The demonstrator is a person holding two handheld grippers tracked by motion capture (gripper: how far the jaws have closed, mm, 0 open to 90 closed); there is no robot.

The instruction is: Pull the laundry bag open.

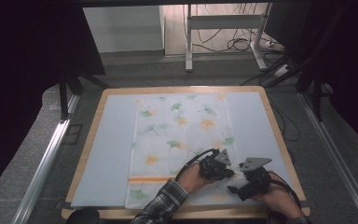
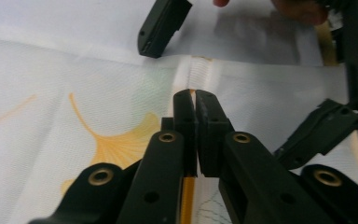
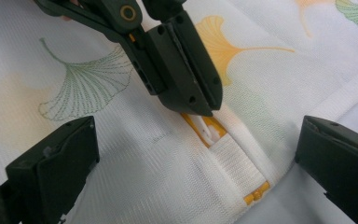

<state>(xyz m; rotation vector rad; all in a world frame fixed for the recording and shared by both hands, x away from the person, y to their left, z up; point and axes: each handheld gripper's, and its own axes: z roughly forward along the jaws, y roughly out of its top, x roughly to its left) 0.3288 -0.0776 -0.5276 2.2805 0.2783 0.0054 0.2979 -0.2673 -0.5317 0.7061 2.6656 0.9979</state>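
Left gripper [image 3: 200,100] is clamping the orange zipper pull [image 3: 207,128] at the pillowcase's [image 1: 177,135] near right edge, right gripper [image 3: 196,163] is straddling it wide open — unbraced fabric risks bunching, jamming the slider.

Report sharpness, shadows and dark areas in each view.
High view: dark at both sides and top, the pillowcase evenly lit, fine detail soft. Left gripper view: the left tool looks soft up close, and a grey shadow lies on the sheet behind. Right gripper view: the orange zipper is fairly sharp, the right tool's jaws blur at the edges.
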